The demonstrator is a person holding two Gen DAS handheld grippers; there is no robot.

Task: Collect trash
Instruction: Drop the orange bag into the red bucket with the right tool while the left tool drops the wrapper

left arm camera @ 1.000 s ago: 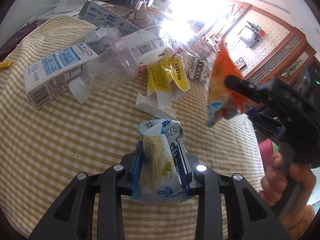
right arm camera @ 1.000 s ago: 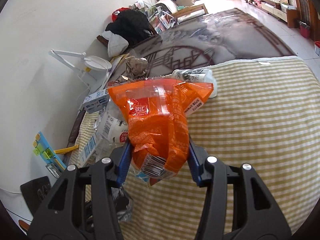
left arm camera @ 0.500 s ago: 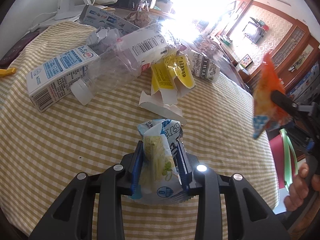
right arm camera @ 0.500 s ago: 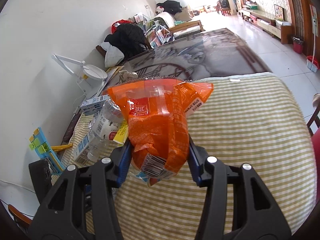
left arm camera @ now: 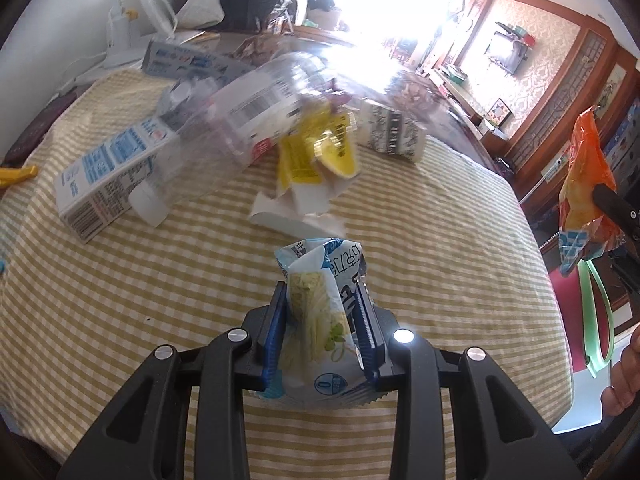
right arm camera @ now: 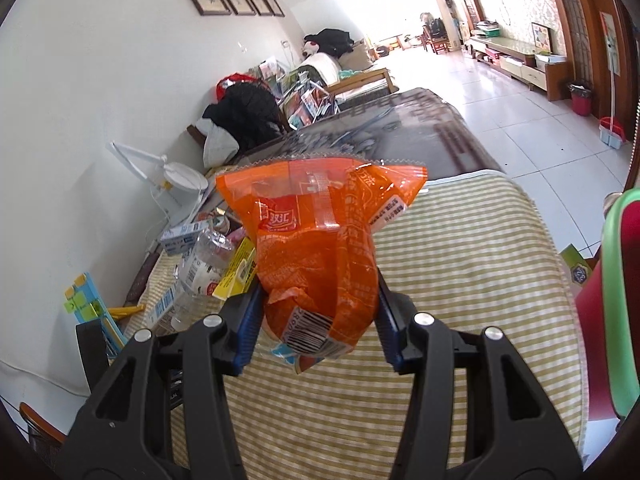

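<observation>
My left gripper [left arm camera: 322, 300] is shut on a crumpled blue-and-white snack wrapper [left arm camera: 320, 312], held just above the yellow checked tablecloth [left arm camera: 120, 312]. My right gripper [right arm camera: 318, 304] is shut on an orange snack bag [right arm camera: 320, 248], lifted over the table's right side; the same orange bag [left arm camera: 584, 192] shows at the right edge of the left wrist view. Left on the table are a clear plastic bottle [left arm camera: 224, 144], a blue-and-white milk carton [left arm camera: 108, 184], a torn yellow-and-white box [left arm camera: 312, 168] and a patterned carton [left arm camera: 394, 134].
A green-rimmed red bin [right arm camera: 616, 304] stands off the table's right edge, seen too as a green rim [left arm camera: 596, 320]. A white desk lamp [right arm camera: 176, 172], a flat blue box [left arm camera: 188, 62] and clutter line the far side. A hand [left arm camera: 622, 376] shows at the right.
The right gripper has carried the orange bag rightward, away from the trash pile toward the table's right edge and the bin. The left gripper has drifted a little with its wrapper still gripped.
</observation>
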